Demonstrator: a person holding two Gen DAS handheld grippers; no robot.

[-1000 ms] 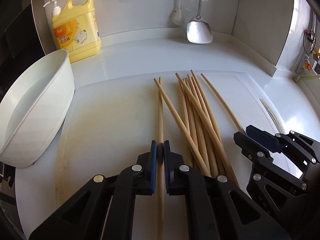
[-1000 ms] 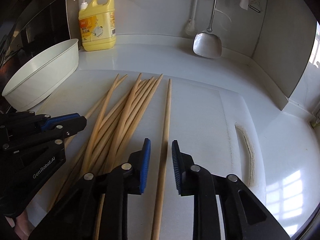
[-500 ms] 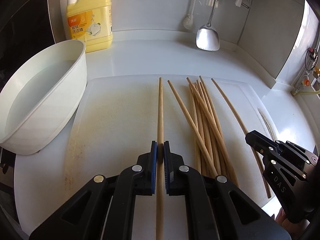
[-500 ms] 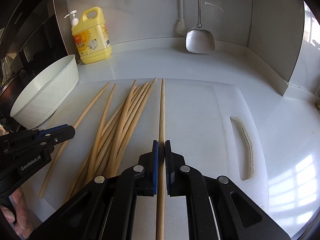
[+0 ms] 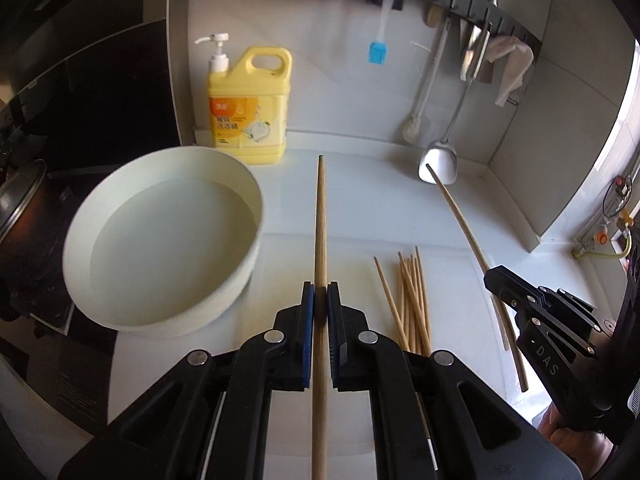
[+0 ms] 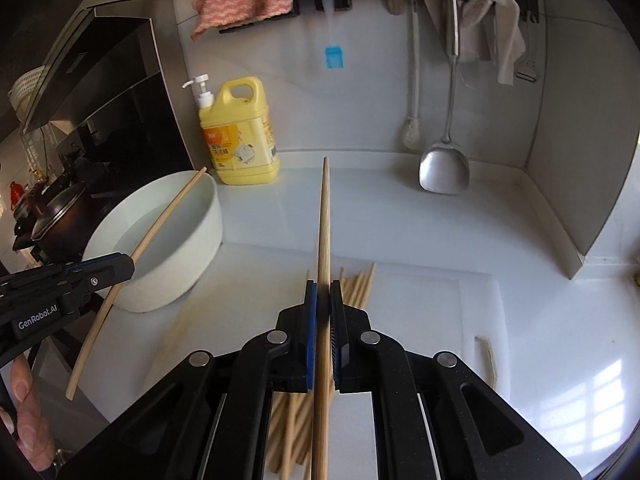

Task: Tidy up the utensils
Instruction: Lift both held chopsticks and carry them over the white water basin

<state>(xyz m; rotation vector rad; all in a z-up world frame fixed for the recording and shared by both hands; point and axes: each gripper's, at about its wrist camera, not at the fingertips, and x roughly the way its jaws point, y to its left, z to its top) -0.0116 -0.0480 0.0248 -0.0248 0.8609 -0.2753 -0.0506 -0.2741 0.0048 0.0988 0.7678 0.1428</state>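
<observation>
Each gripper holds one long wooden chopstick, lifted clear of the board. My left gripper [image 5: 320, 295] is shut on a chopstick [image 5: 320, 224] that points away toward the back wall. My right gripper [image 6: 323, 292] is shut on another chopstick [image 6: 324, 220]. In the left wrist view the right gripper [image 5: 494, 276] appears at the right with its chopstick [image 5: 460, 216] slanting up. In the right wrist view the left gripper [image 6: 130, 266] appears at the left, its chopstick [image 6: 160, 220] crossing in front of the bowl. Several more chopsticks [image 5: 412, 304] lie bundled on the white cutting board [image 5: 460, 280].
A white bowl [image 5: 80, 240] holding water stands at the left. A yellow detergent jug [image 5: 248, 112] is at the back. A metal spatula [image 6: 444, 168], a brush, a blue silicone brush and cloths hang from the wall rail. A dark pot and stove are at far left.
Both grippers have risen well above the board, each carrying its chopstick up with it. The right gripper closed on its chopstick early on. The remaining bundle stayed on the board.
</observation>
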